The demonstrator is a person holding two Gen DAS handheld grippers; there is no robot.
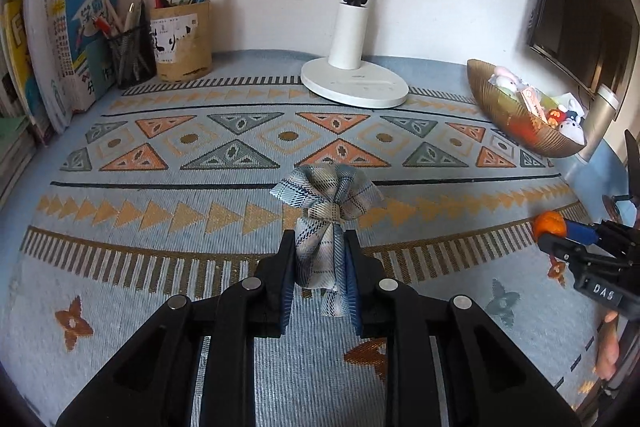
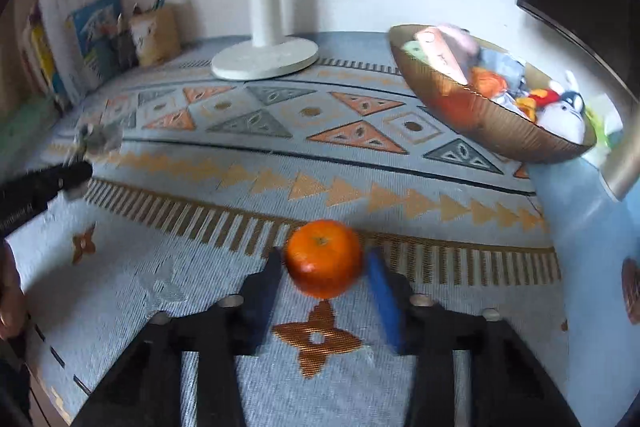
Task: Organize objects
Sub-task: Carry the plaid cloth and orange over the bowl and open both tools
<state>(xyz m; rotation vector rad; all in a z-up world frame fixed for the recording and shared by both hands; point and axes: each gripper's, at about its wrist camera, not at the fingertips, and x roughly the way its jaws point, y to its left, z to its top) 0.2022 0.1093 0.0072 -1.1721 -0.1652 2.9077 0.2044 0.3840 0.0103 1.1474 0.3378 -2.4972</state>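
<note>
Nearest to us, the left gripper (image 1: pixel 320 251) is clamped tight on a plaid fabric bow (image 1: pixel 326 211), its jaws pinching the bow's lower tails while the loops fan out above the fingertips, over the patterned tablecloth (image 1: pixel 160 267). Over on the right, the right gripper (image 2: pixel 326 267) has a small orange (image 2: pixel 324 263) squeezed between its two fingers, black one on one side, blue pad on the other, the fruit sitting right at the tips above an orange star motif in the cloth. From the left wrist view you can catch that same right gripper (image 1: pixel 560 231) at the table's right edge with the orange (image 1: pixel 550 223) showing at its tip, well apart from the bow.

Further back on the right, a gold ribbed bowl (image 2: pixel 480 119) sits near the table's edge, packed with small plush toys and bits of packaging. In the middle, toward the wall, stands a white lamp (image 1: pixel 354 83) on its round base. Far left corner: a tan pen pot (image 1: pixel 182 43) stuffed with pens, a dark mesh pen holder (image 1: pixel 130 57) just beside it, and a row of books (image 1: pixel 76 39) leaning upright against the wall.
</note>
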